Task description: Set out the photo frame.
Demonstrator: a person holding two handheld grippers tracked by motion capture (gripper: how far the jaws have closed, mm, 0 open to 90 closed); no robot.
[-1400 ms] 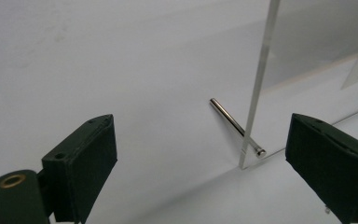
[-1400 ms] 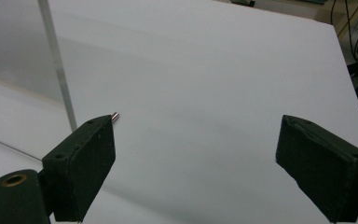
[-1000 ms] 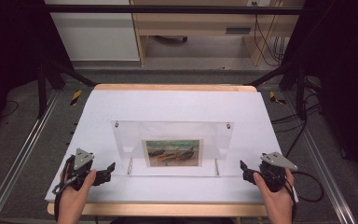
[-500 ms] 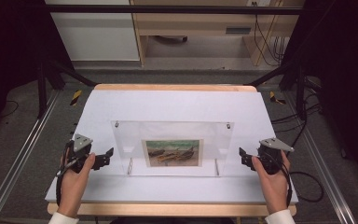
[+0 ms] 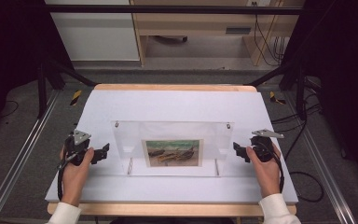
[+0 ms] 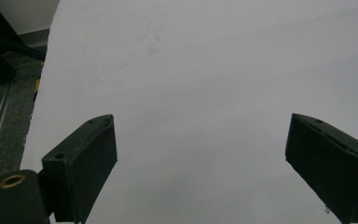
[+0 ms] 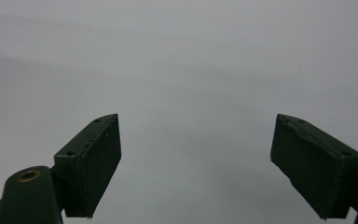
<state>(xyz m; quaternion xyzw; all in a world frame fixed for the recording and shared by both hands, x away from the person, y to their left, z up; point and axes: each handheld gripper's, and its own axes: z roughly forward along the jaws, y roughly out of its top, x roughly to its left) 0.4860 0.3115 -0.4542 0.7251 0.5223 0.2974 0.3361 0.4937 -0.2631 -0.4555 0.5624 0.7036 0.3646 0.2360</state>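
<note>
squarely upright, acrylic frame point(image 5: 172, 148), long axis left-right

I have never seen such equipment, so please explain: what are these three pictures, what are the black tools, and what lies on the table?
A person sits at a table covered with a white sheet and holds a hand tool with two jaws in each hand. The high view looks down from above: the left gripper and the right gripper sit on either side of a clear acrylic picture frame that holds a small painting. Each of the other two pictures comes from a camera on one gripper, looking along its black jaws at the white sheet. Both grippers are open and hold nothing.
</note>
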